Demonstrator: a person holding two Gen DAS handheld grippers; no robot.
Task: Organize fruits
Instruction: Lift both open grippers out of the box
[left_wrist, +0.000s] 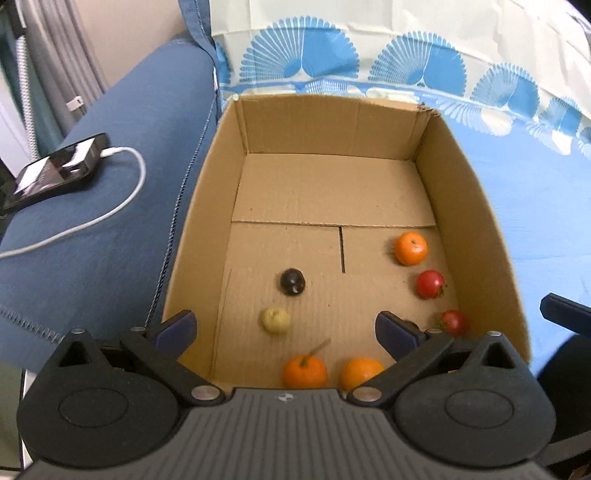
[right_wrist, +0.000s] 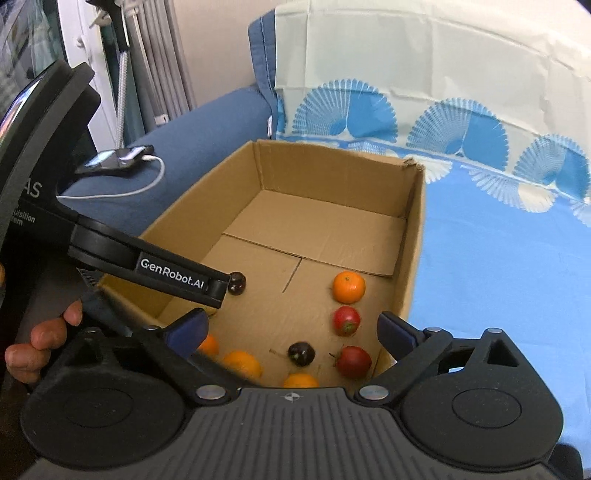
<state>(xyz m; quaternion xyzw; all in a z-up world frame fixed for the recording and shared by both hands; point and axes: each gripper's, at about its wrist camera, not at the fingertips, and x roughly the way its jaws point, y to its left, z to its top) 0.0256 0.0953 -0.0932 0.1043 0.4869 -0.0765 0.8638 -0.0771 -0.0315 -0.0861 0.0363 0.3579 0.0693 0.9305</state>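
An open cardboard box (left_wrist: 332, 125) (right_wrist: 413, 236) holds loose fruit. In the left wrist view I see an orange (left_wrist: 410, 248), two red tomatoes (left_wrist: 430, 283) (left_wrist: 455, 322), a dark plum (left_wrist: 292, 281), a pale yellow fruit (left_wrist: 276, 320) and two oranges (left_wrist: 305, 371) (left_wrist: 361, 373) at the near wall. My left gripper (left_wrist: 286, 326) is open and empty above the near end of the box. My right gripper (right_wrist: 291, 328) is open and empty above the near right of the box, over a dark plum (right_wrist: 301, 353) and a tomato (right_wrist: 353, 362).
The box sits on a blue patterned cloth (left_wrist: 535, 192) over a sofa. A phone (left_wrist: 55, 170) with a white cable (left_wrist: 122, 199) lies on the blue armrest to the left. The left gripper's body (right_wrist: 155, 269) and the hand holding it cross the right wrist view.
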